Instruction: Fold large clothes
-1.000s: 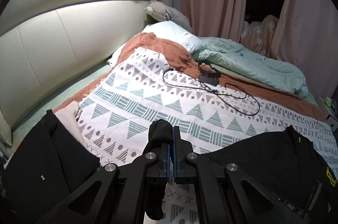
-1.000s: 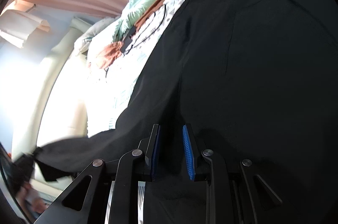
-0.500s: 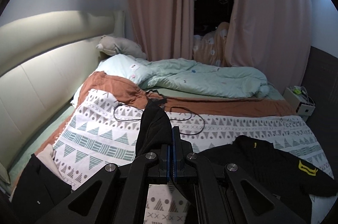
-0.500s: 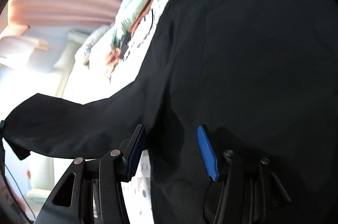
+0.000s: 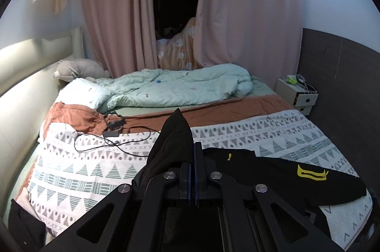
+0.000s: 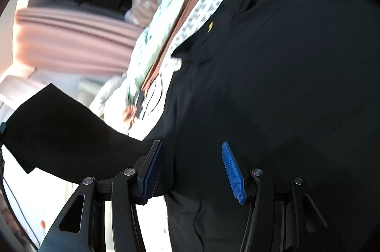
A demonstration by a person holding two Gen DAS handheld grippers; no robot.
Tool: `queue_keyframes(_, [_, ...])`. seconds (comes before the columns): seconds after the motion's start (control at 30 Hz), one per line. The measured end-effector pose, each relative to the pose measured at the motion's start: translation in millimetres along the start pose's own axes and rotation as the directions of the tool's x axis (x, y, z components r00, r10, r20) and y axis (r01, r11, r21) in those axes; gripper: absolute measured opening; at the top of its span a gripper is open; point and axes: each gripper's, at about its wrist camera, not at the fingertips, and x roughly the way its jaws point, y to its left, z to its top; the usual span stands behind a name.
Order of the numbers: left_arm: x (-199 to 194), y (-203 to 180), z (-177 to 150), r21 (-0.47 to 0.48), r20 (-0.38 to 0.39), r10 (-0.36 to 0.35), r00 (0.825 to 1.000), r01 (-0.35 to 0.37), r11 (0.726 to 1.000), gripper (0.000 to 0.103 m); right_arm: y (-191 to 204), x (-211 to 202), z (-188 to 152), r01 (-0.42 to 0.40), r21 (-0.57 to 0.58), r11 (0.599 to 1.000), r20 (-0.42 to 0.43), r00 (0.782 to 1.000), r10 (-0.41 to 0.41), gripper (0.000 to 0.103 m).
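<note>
Left gripper (image 5: pixel 192 171): clenched on sleeve (image 5: pixel 174 140) — cloth peaks above fingers.
Right gripper (image 6: pixel 192 168): released — shirt (image 6: pixel 285 85) between fingers.

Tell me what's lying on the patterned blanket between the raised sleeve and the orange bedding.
A black cable with its adapter, seen in the left wrist view.

Patterned bedspread (image 5: pixel 90 171) left of black garment (image 5: pixel 285 171) lies open, passable. Black cable (image 5: pixel 111 142) and charger (image 5: pixel 114 126) lie across it further back. Rumpled green duvet (image 5: pixel 180 88) blocks far side. Nightstand (image 5: pixel 296 95) beside bed's right edge.
</note>
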Motion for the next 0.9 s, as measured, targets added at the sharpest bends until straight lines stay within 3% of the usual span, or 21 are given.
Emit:
queue_keyframes(0.2, [38,-43,-4,0.004,-0.09,-0.061,0.994,0.062,0.998,0.001,-19,-27,18,0.007,0.073,0.997,0.077,0.997,-0.013,0.052])
queue_keyframes(0.3, [58,-62,-12,-0.011,-0.155,-0.144,0.977,0.144,0.989,0.008,-27,-29,18,0.0,0.118,0.993,0.086,0.996,-0.01,0.052])
queue_keyframes(0.33, [65,-67,-16,-0.012,-0.18,-0.176,0.968,0.177,0.984,0.017,-28,-27,19,-0.002,0.131,0.991,0.086,0.996,-0.009,0.052])
queue_keyframes(0.4, [74,-76,-28,-0.014,-0.206,-0.216,0.954,0.218,0.976,0.046,-33,-32,17,-0.005,0.148,0.989,0.086,0.996,-0.008,0.052])
queue_keyframes(0.43, [75,-77,-34,-0.017,-0.205,-0.223,0.953,0.224,0.974,0.075,-35,-33,18,-0.007,0.157,0.988,0.087,0.996,-0.007,0.052])
queue_keyframes(0.47, [74,-80,-39,-0.025,-0.196,-0.228,0.954,0.228,0.973,0.096,-36,-35,18,-0.008,0.164,0.987,0.091,0.996,-0.007,0.052])
queue_keyframes(0.5, [72,-77,-44,-0.042,-0.183,-0.245,0.952,0.241,0.97,0.1,-37,-37,19,-0.007,0.167,0.986,0.095,0.995,-0.009,0.052])
queue_keyframes(0.6, [67,-62,-57,-0.107,-0.175,-0.297,0.939,0.282,0.953,0.1,-38,-47,21,0.001,0.171,0.985,0.109,0.994,-0.02,0.052])
queue_keyframes(0.77, [55,-27,-91,-0.211,-0.14,-0.234,0.962,0.202,0.956,0.1,-36,-59,24,0.022,0.137,0.99,0.115,0.993,-0.038,0.052])
queue_keyframes(0.9, [49,7,-129,-0.301,-0.132,-0.183,0.974,0.137,0.944,0.098,-34,-60,25,0.063,0.097,0.993,0.112,0.991,-0.074,0.052])
